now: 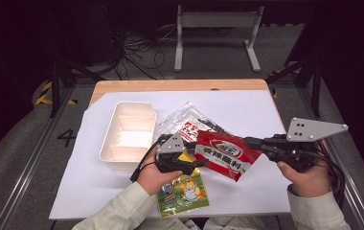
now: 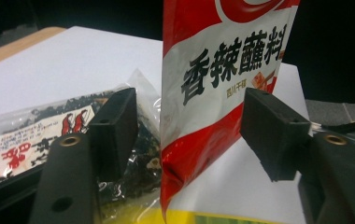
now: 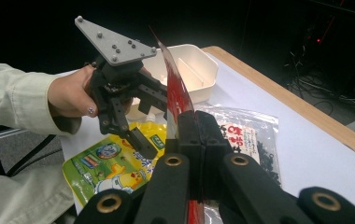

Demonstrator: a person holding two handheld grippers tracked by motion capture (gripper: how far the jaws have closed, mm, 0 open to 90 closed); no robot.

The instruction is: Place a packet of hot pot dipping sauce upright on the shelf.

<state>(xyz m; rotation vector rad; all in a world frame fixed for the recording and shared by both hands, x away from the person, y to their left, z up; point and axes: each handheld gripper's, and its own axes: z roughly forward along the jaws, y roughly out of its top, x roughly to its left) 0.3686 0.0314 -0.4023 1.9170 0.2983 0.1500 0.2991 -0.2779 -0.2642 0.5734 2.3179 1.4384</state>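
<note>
A red and white seasoning packet [image 1: 225,154] hangs in the air over the table's middle, and my right gripper [image 1: 250,142] is shut on its right edge. In the right gripper view the jaws [image 3: 195,122] pinch the packet [image 3: 175,91], which stands edge-on. My left gripper [image 1: 195,162] reaches the packet's left end. In the left gripper view its two pads [image 2: 115,128] stand on either side of the packet [image 2: 213,70] with gaps, so my left gripper [image 2: 192,119] is open around it.
A white compartment tray [image 1: 114,143] sits at the left on the white sheet. A clear packet of dark flakes [image 1: 189,122] lies behind the grippers. A yellow-green cartoon packet [image 1: 184,192] lies near the front edge, under the left hand.
</note>
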